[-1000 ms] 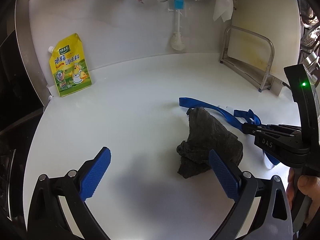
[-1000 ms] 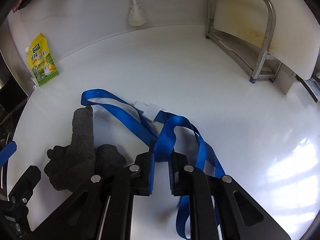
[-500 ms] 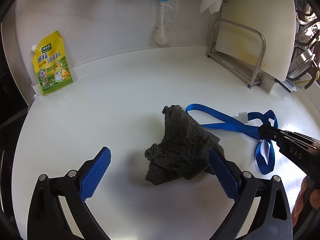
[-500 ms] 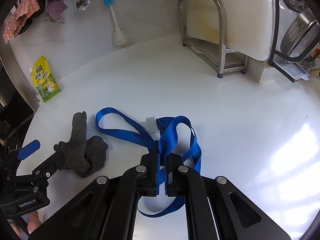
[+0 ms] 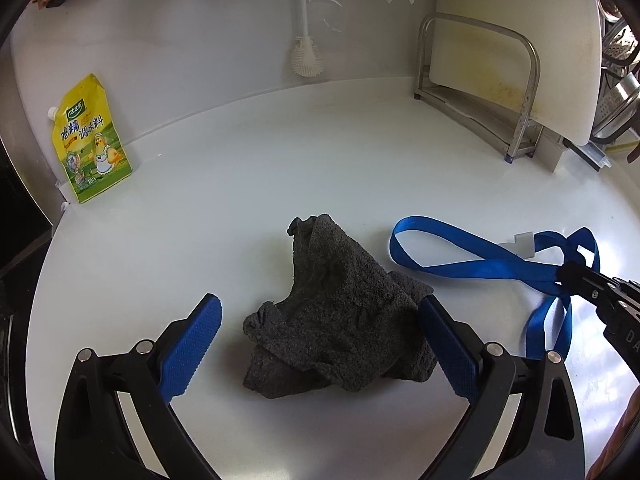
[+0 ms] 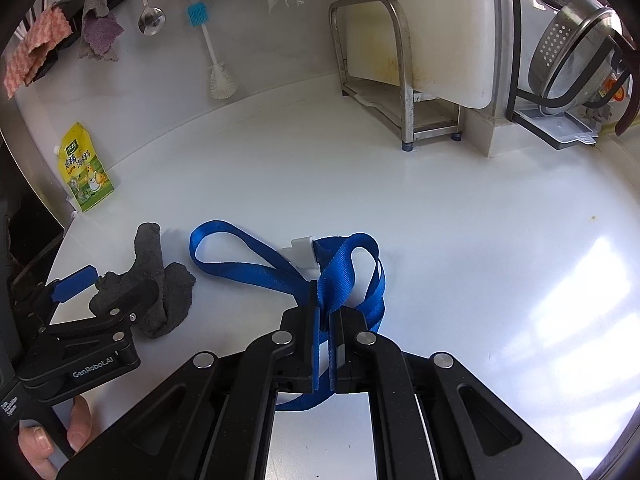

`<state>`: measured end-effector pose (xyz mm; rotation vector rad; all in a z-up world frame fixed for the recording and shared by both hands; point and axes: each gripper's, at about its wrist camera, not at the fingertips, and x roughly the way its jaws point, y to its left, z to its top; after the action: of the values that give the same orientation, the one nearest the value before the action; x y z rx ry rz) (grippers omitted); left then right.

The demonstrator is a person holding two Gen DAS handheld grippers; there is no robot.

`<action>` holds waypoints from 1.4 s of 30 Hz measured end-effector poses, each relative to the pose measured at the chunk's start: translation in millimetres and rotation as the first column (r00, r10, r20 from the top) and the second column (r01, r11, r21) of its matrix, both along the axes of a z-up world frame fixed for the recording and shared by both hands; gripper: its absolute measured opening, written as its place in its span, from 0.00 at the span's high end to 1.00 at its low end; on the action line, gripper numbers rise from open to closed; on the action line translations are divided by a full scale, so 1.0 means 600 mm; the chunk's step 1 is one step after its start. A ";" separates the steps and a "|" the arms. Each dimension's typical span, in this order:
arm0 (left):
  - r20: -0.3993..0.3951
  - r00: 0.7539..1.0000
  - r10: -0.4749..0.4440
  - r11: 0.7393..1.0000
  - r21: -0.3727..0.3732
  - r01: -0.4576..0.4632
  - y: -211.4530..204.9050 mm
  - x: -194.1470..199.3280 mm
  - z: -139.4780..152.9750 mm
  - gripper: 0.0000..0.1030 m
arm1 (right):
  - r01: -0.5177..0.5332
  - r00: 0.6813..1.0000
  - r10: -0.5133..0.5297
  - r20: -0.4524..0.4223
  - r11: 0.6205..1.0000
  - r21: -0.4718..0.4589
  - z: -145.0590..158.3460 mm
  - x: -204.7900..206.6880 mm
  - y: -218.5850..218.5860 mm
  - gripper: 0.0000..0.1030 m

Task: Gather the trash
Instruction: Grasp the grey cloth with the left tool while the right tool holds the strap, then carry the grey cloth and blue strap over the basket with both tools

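The right gripper (image 6: 325, 312) is clenching the blue strap (image 6: 256, 270), its jaws pinched on a bunched fold while the rest of the strap is lying looped on the white counter (image 6: 460, 240) with a small white clip (image 6: 302, 249) beside the fold. The left gripper (image 5: 320, 344) is standing wide apart, its blue pads (image 5: 192, 352) flanking a crumpled dark grey cloth (image 5: 340, 320) without pressing it. Further back, a yellow pouch (image 5: 90, 156) is leaning against the wall, and a metal rack (image 5: 480, 92) is holding a white cutting board (image 5: 520, 20).
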<state>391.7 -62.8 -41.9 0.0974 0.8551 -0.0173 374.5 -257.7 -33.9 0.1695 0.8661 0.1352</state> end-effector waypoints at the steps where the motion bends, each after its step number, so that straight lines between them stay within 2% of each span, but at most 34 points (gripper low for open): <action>1: 0.001 1.000 0.003 1.000 0.006 -0.003 -0.001 0.002 -0.001 0.06 | 0.000 1.000 0.000 0.003 1.000 0.004 0.001 -0.002 -0.001 0.97; 4: 0.004 1.000 -0.003 1.000 0.012 0.003 -0.005 0.005 -0.005 0.08 | -0.004 1.000 0.004 0.006 1.000 0.007 0.004 -0.006 0.000 0.97; 5: -0.002 1.000 -0.014 1.000 0.000 0.014 -0.005 0.006 -0.007 0.15 | -0.006 1.000 0.006 0.006 1.000 0.005 0.004 -0.008 0.001 0.97; 6: -0.016 0.999 -0.031 0.999 -0.025 0.031 -0.005 0.008 -0.009 0.28 | -0.007 1.000 0.007 0.006 1.000 0.003 0.003 -0.009 0.002 0.97; 8: -0.026 0.999 -0.043 0.998 -0.049 0.041 -0.004 0.010 -0.011 0.34 | -0.007 1.000 0.007 0.004 1.000 0.004 0.002 -0.012 0.002 0.97; 10: -0.021 0.998 -0.063 0.996 -0.061 0.062 -0.006 0.008 -0.009 0.48 | -0.008 1.000 0.008 0.004 1.000 0.007 0.002 -0.015 0.003 0.97; 11: -0.016 0.997 -0.073 0.995 -0.066 0.072 -0.007 0.005 -0.007 0.60 | -0.009 1.000 0.009 0.004 1.000 0.006 0.002 -0.017 0.005 0.97; 12: -0.016 0.996 -0.083 0.994 -0.068 0.082 -0.009 0.002 -0.005 0.68 | -0.010 1.000 0.010 0.005 1.000 0.006 0.002 -0.021 0.006 0.97; 17: -0.006 0.995 -0.100 0.993 -0.068 0.099 0.000 -0.024 0.003 0.82 | -0.020 0.999 0.020 0.026 1.000 0.007 0.013 -0.052 0.015 0.97; 23: 0.024 0.992 -0.127 0.988 -0.087 0.129 0.025 -0.086 0.033 0.86 | -0.038 0.997 0.036 0.075 0.999 0.020 0.046 -0.117 0.034 0.97; 31: 0.091 0.975 -0.202 0.975 -0.078 0.209 0.031 -0.202 0.094 0.86 | -0.039 0.989 0.034 0.145 0.999 0.027 0.093 -0.234 0.055 0.97; 37: 0.137 0.958 -0.253 0.961 -0.077 0.265 0.035 -0.308 0.132 0.86 | -0.026 0.981 0.022 0.194 0.999 0.022 0.126 -0.344 0.065 0.97; 42: 0.151 0.941 -0.302 0.945 -0.085 0.317 0.031 -0.400 0.146 0.86 | -0.005 0.977 0.000 0.215 1.000 0.023 0.136 -0.453 0.071 0.97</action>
<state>151.5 -44.2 45.5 0.1290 0.6937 -0.3498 103.0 -214.9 47.4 0.1721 0.6495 0.1624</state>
